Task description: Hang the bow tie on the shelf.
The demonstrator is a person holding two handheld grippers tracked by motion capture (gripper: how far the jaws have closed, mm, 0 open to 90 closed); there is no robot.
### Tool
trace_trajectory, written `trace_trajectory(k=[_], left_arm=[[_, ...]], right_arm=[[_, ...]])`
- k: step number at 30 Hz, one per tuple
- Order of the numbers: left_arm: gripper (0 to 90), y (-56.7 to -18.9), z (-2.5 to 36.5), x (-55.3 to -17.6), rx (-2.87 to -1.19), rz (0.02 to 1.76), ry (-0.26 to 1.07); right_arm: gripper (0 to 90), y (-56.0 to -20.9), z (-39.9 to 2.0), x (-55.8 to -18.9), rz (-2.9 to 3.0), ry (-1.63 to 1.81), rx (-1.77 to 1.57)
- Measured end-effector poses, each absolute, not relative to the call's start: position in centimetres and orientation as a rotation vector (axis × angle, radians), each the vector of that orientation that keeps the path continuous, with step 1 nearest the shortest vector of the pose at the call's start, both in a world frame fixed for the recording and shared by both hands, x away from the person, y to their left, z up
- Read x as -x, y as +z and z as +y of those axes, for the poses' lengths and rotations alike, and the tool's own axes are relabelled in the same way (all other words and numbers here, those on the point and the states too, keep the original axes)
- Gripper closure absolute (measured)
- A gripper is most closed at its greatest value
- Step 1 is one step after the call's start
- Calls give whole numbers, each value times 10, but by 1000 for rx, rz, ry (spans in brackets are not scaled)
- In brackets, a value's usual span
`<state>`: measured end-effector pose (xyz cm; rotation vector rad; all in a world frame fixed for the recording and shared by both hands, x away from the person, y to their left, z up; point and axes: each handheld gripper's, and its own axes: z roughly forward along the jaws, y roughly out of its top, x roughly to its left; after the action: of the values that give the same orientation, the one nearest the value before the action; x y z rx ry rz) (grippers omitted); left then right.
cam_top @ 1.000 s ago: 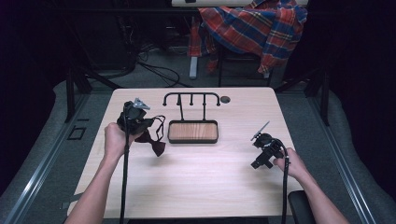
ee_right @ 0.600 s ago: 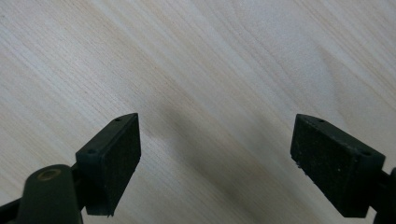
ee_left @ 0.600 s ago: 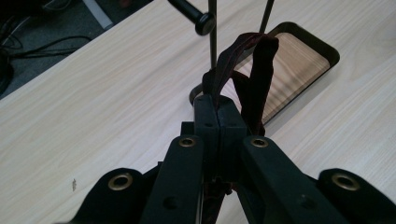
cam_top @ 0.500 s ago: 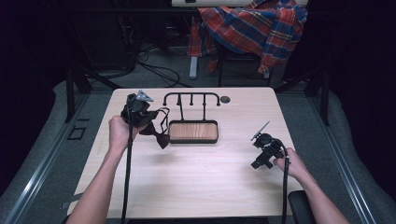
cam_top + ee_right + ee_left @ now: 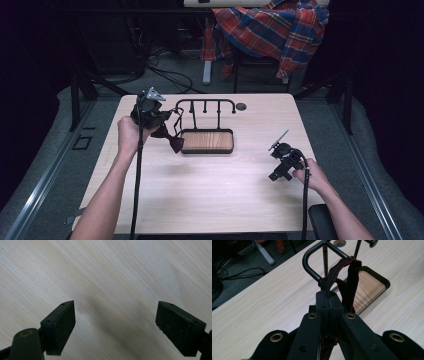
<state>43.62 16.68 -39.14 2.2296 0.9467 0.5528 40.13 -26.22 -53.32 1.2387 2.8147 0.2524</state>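
Gripped tight in the left gripper [image 5: 329, 305] was a dark red strap [image 5: 348, 277] — its jaws were clamped together on the fabric, and a loop of it rose ahead of the pads, just in front of the black rack's bent end. In the high view the same gripper [image 5: 150, 116] was held above the left part of the table [image 5: 215, 200], near its far edge, with the strap [image 5: 172, 141] dangling from it toward the tray's left end.

By size, the light wooden table came first, with a red plaid cloth [image 5: 272, 30] draped over something behind it. On the table, near the far edge, stood the black rack [image 5: 206, 106], a bent bar with short pegs, and in front of it lay the dark-rimmed tray [image 5: 207, 141] with a wooden floor. The strap was smaller, hanging clear of the tabletop as far as could be seen.

Over at the right, the right gripper [image 5: 282, 162] sat low near the table's right edge, well apart from the tray. Its jaws [image 5: 122, 325] stood wide apart — nothing between them but bare wood grain.
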Motion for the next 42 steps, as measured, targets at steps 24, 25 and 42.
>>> trace_trajectory(k=[24,25,42], left_arm=[[890,-404,164,-471,-2240,1031,561],[890,-405,164,-472,-2242,1036,568],[890,-416,160,-484,-2262,1057,602]], right_arm=[[160,-535,-262,-400,2806,280,-1255],[160,-535,-262,-400,2805,281,-1255],[160,-534,-262,-401,2830,240,-1227]])
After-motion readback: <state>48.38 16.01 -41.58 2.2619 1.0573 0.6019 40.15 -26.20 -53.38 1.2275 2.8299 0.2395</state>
